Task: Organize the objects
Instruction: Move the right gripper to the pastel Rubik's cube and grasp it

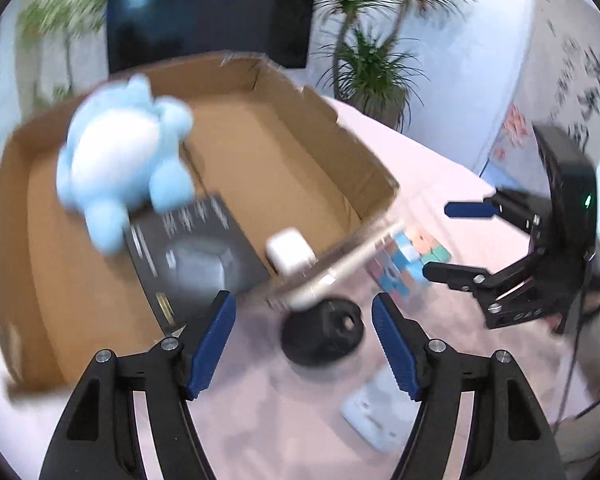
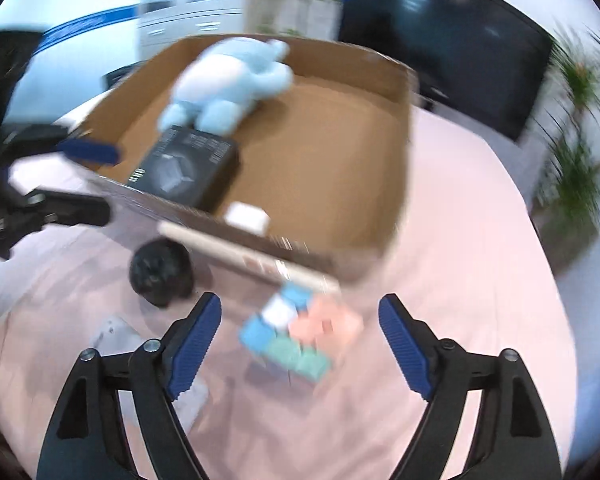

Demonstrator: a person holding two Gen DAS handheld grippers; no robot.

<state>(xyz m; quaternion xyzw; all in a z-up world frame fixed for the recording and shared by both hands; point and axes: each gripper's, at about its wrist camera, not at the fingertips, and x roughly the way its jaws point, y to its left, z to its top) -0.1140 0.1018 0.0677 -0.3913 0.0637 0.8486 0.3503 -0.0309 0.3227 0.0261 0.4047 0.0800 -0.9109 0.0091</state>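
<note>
An open cardboard box (image 1: 320, 148) (image 2: 380, 92) holds a light blue plush toy (image 1: 120, 156) (image 2: 228, 80), a black box (image 1: 196, 252) (image 2: 188, 168) and a small white case (image 1: 290, 254) (image 2: 247, 217). On the pink cloth in front lie a black round object (image 1: 320, 332) (image 2: 162, 270), a pastel colour cube (image 1: 408, 264) (image 2: 300, 328) and a pale grey flat device (image 1: 376, 412) (image 2: 116, 336). My left gripper (image 1: 304, 344) is open and empty just before the black object. My right gripper (image 2: 300, 340) (image 1: 452, 240) is open and empty, its fingers either side of the cube.
A black screen (image 1: 208, 12) (image 2: 452, 36) stands behind the box. Potted plants (image 1: 372, 60) (image 2: 580, 152) stand at the table's far side. A loose box flap (image 1: 340, 268) (image 2: 244, 256) hangs over the front wall near the cube. Pink cloth (image 2: 480, 240) covers the table.
</note>
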